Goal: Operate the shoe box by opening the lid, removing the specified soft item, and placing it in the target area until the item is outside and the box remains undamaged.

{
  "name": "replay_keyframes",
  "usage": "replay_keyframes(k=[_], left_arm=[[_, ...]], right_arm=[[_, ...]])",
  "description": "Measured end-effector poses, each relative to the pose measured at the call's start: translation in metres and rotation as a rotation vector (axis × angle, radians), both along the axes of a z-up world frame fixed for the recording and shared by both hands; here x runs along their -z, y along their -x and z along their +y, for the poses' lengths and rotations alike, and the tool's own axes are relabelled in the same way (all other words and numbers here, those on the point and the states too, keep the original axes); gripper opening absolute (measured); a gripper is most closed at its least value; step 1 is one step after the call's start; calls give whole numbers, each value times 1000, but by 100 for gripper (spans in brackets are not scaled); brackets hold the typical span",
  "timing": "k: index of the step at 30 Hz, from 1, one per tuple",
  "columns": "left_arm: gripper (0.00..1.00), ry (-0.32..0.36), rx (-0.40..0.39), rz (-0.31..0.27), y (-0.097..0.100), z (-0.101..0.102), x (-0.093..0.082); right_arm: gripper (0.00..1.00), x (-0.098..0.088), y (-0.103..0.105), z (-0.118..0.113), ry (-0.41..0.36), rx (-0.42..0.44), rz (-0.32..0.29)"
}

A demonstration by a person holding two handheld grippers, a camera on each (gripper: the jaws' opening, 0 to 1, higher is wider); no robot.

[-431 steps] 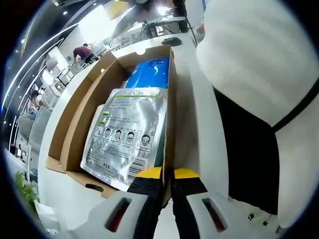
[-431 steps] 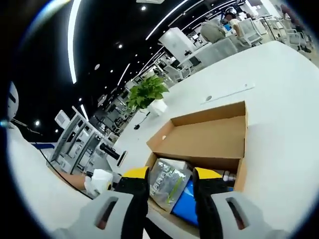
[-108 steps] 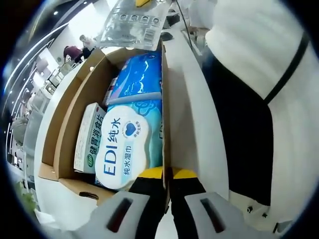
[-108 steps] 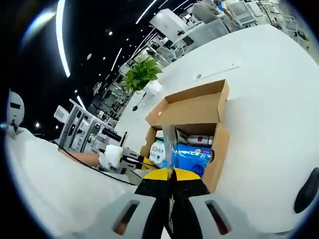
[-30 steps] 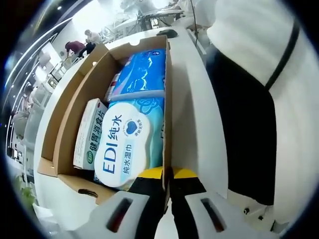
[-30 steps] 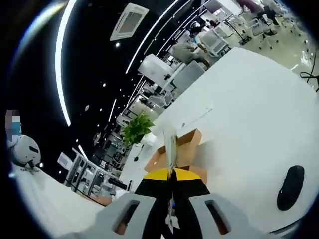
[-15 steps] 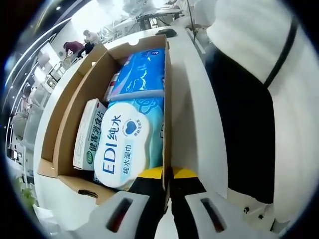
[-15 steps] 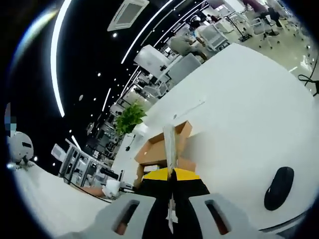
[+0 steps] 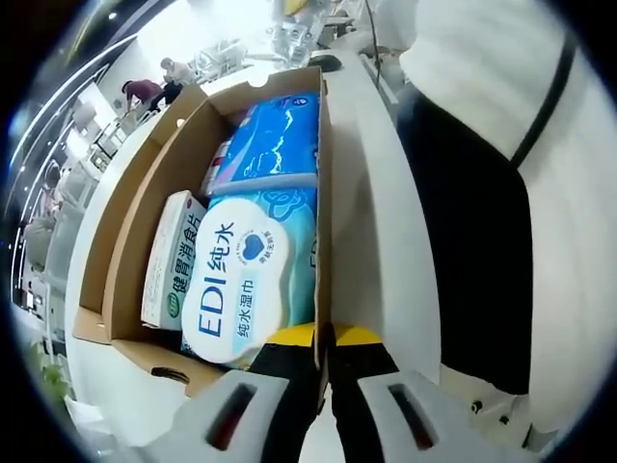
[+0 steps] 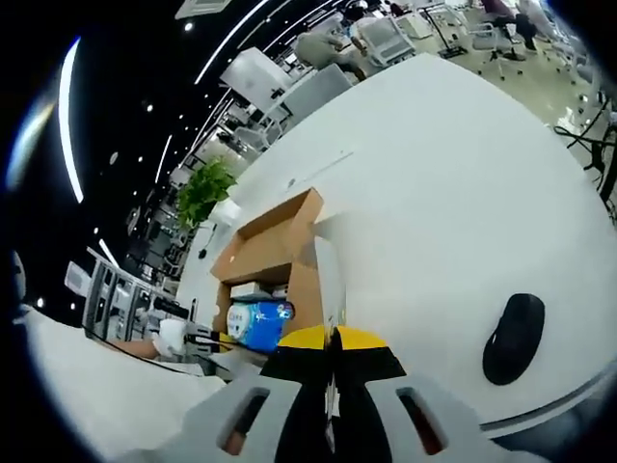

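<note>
Right gripper [image 10: 333,340] fingers pinch the thin pouch [image 10: 329,280] edge-on beside the shoe box [image 10: 273,253]; left gripper [image 9: 321,338] fingers clamp the box wall; a slipping pouch risks falling short on the counter [image 10: 434,222].

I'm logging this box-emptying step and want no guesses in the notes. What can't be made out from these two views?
- Silver pouch, right gripper view: seen edge-on in the right gripper; its print is unreadable.
- Table under the pouch, right gripper view: hidden by the gripper body, so landing spot unknown.
- Shoe box wall, left gripper view: the left gripper covers its pinch point.
- Items under the wipes pack: covered by it.
</note>
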State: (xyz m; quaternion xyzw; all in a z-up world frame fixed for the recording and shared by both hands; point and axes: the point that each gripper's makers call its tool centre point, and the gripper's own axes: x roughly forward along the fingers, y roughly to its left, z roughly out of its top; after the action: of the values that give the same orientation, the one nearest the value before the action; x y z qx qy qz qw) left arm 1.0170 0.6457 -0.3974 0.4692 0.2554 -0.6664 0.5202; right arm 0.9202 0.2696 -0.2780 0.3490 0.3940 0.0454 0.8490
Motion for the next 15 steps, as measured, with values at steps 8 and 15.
replay_keyframes(k=[8, 15], left_arm=[[3, -1, 2, 0, 0, 0, 0], [2, -11, 4, 14, 0, 0, 0]], right_arm=[[0, 17, -7, 0, 30, -114, 13], [0, 61, -1, 16, -12, -187, 131]])
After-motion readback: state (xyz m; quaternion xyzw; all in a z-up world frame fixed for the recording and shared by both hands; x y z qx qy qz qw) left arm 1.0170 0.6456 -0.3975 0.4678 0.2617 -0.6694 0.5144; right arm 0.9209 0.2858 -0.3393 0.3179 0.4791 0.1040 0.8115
